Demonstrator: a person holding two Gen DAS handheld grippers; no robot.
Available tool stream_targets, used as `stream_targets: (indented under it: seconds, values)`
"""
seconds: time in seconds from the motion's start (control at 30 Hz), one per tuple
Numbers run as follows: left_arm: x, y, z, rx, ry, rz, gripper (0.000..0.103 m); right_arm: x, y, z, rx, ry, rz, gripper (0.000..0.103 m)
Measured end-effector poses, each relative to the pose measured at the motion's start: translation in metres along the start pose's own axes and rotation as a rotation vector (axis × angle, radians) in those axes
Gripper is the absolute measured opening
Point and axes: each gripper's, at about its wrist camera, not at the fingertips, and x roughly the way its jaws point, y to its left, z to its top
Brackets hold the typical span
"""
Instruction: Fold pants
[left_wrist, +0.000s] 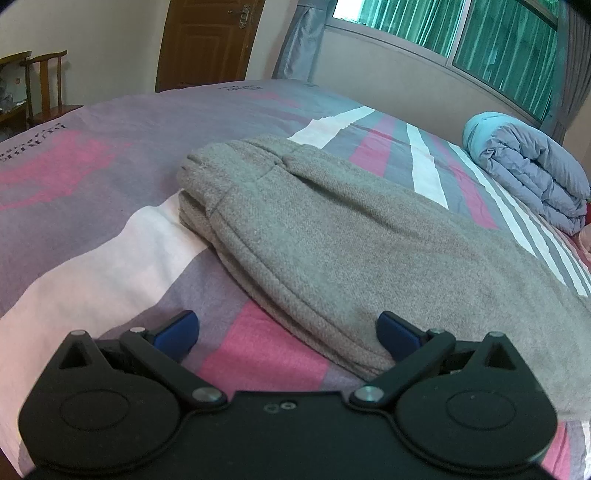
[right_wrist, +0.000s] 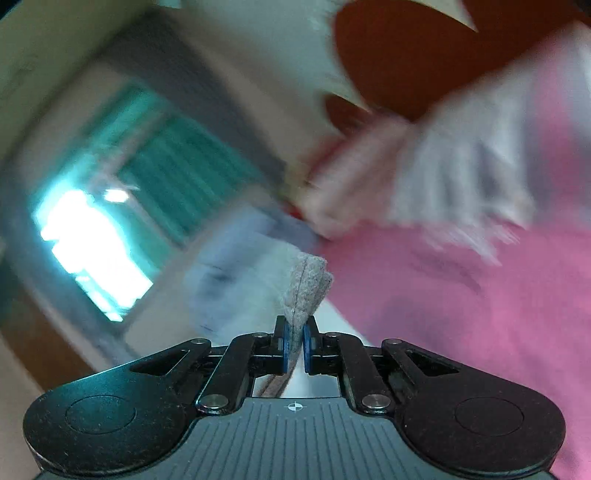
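Note:
Grey pants (left_wrist: 332, 236) lie on the bed, stretching from the near right to a doubled-over end at the middle left. My left gripper (left_wrist: 286, 334) is open and low over the bed, its right blue pad (left_wrist: 397, 334) at the pants' near edge and its left pad on the sheet. My right gripper (right_wrist: 294, 345) is shut on a grey edge of the pants (right_wrist: 304, 288), which sticks up between the blue pads. The right wrist view is tilted and blurred by motion.
The bed sheet (left_wrist: 92, 177) has pink, grey and white stripes. A rolled blue-grey duvet (left_wrist: 532, 170) lies at the far right by the window (left_wrist: 480, 33). A wooden chair (left_wrist: 44, 85) and a door (left_wrist: 207, 40) stand beyond the bed.

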Motion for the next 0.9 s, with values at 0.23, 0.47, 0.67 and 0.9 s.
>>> stream_targets:
  seconds: [0.23, 0.47, 0.67, 0.9]
  values:
    - [0.001, -0.001, 0.000, 0.003, 0.002, 0.000, 0.097, 0.019, -0.084, -0.043, 0.229, 0.143, -0.165, 0.007]
    - [0.000, -0.001, 0.000, 0.002, 0.002, 0.000, 0.097, 0.024, -0.084, -0.036, 0.216, 0.165, -0.196, 0.008]
    - [0.001, -0.001, -0.001, 0.003, 0.001, -0.001, 0.097, -0.007, -0.079, -0.033, 0.197, 0.085, -0.170, 0.013]
    - [0.001, -0.003, -0.001, 0.003, 0.001, 0.001, 0.097, 0.008, -0.072, -0.024, 0.181, 0.127, -0.170, 0.013]
